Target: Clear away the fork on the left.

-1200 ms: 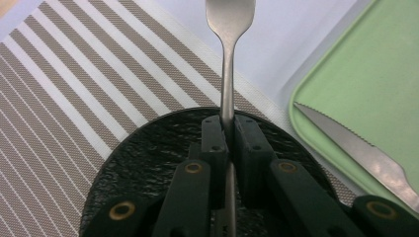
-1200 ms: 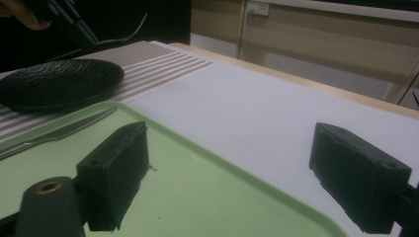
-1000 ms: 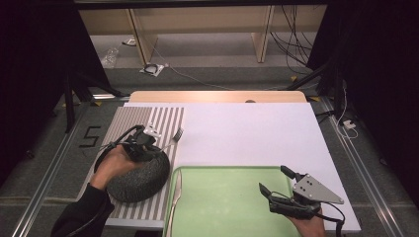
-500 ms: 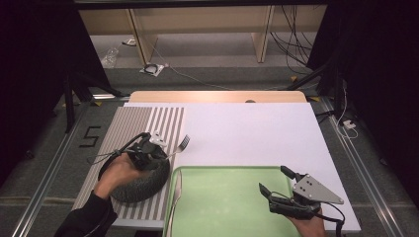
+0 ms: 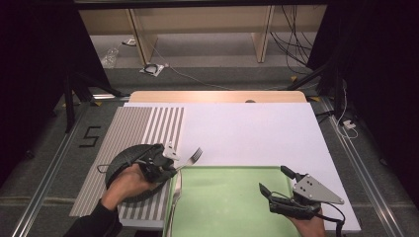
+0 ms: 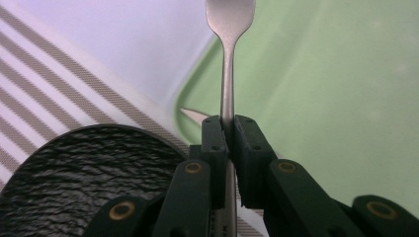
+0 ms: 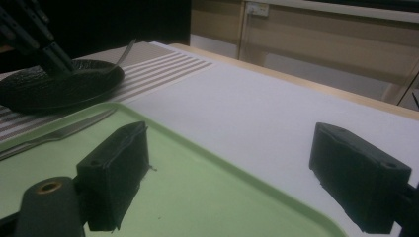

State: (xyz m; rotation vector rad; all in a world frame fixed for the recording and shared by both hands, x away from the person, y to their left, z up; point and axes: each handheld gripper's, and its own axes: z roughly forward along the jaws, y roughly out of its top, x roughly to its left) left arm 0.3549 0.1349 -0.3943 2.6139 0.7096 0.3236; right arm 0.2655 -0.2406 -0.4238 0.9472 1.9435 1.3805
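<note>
- A black plate (image 5: 129,170) sits on the striped mat (image 5: 129,133) at the desk's near-left corner; nothing can be seen lying on the plate.
- The left gripper (image 5: 170,165), above the plate's right rim, clamps a silver fork (image 5: 190,159) by its handle; the tines point away over the white sheet, near the tray's far-left corner.
- The green tray (image 5: 232,207) lies along the desk's near edge, with a knife (image 5: 174,202) resting along its left rim.
- The right gripper (image 5: 276,183) hovers over the tray's right end, jaws spread wide with nothing between them.
</note>
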